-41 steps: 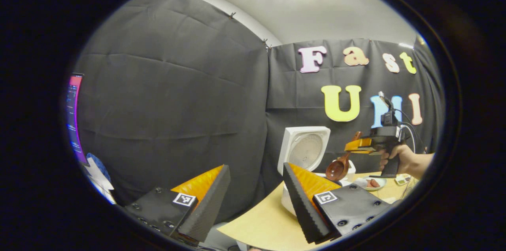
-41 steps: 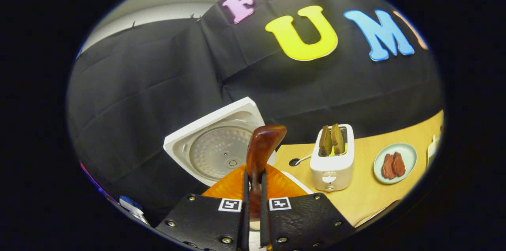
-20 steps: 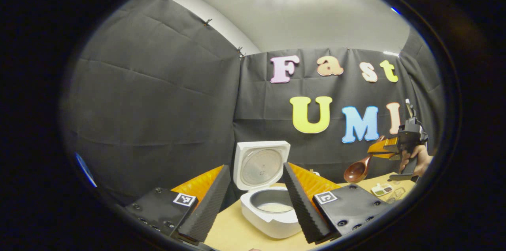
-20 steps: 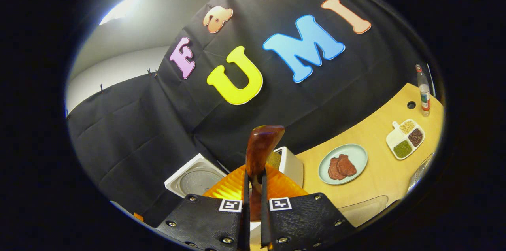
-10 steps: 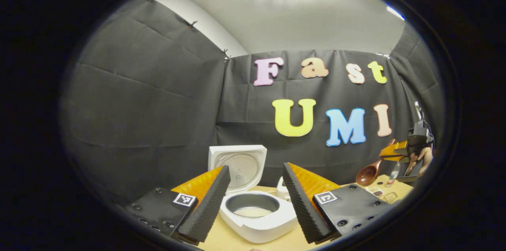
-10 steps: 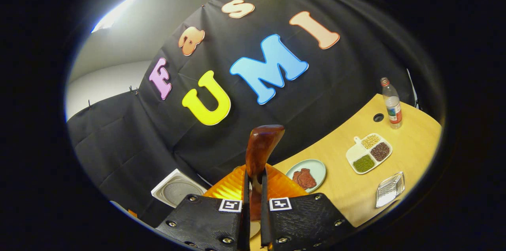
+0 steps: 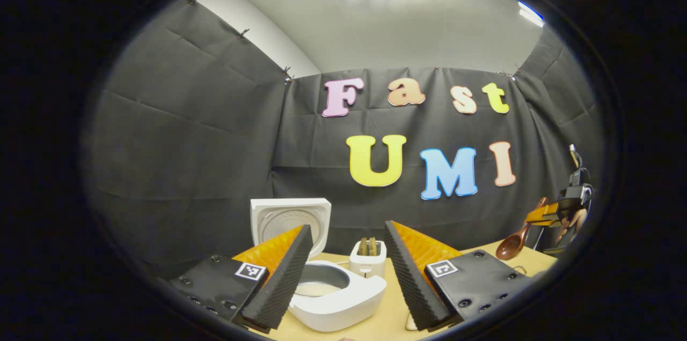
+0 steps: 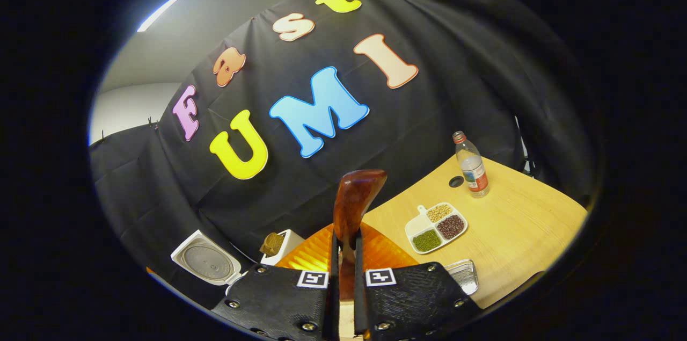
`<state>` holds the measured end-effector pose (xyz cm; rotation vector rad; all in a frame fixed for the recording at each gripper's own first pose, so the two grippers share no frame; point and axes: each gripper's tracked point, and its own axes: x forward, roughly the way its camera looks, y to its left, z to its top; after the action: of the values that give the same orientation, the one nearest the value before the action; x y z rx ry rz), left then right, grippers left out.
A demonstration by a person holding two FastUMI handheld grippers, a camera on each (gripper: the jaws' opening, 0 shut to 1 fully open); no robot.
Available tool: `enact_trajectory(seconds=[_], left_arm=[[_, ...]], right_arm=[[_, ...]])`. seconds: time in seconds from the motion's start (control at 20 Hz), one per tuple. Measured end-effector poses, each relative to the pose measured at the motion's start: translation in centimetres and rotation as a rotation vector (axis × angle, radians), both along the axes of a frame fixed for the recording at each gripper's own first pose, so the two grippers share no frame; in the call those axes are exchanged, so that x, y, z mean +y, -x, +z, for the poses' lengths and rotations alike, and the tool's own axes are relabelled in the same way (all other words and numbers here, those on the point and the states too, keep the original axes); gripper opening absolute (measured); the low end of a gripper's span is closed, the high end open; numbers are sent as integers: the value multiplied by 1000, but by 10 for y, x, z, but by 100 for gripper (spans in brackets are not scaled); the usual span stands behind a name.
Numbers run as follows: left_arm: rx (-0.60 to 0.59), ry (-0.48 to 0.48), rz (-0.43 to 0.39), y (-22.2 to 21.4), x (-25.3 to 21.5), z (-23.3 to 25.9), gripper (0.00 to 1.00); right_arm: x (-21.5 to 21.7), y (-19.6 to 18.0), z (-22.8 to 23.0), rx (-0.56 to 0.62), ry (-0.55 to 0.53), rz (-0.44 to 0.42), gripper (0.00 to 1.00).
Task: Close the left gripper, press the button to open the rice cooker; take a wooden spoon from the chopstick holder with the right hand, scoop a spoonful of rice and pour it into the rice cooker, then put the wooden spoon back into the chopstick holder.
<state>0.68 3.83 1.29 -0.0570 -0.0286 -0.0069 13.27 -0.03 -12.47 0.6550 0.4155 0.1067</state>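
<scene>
step: we carry the brown wooden spoon toward its holder, we judge | right gripper: clamped on the spoon handle, bowl hanging down so it can slot in | left gripper: jaws apart, empty, parked clear | white rice cooker: lid up, on the tan wooden table

a staged recording booth (kitchen props): black cloth wall, wooden table, rice cooker, toaster.
</scene>
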Motion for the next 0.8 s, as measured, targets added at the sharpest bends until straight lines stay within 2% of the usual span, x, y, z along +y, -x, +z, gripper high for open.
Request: enact_trajectory(seconds=[0.35,0.8], left_arm=[[9,-18,-21,2,-25,4,89],[20,-67,-18,9,-34,7,90]], right_arm=[[-47,15,-41,44,111,-64,11],[-71,30,-94,114,216,-86,11]])
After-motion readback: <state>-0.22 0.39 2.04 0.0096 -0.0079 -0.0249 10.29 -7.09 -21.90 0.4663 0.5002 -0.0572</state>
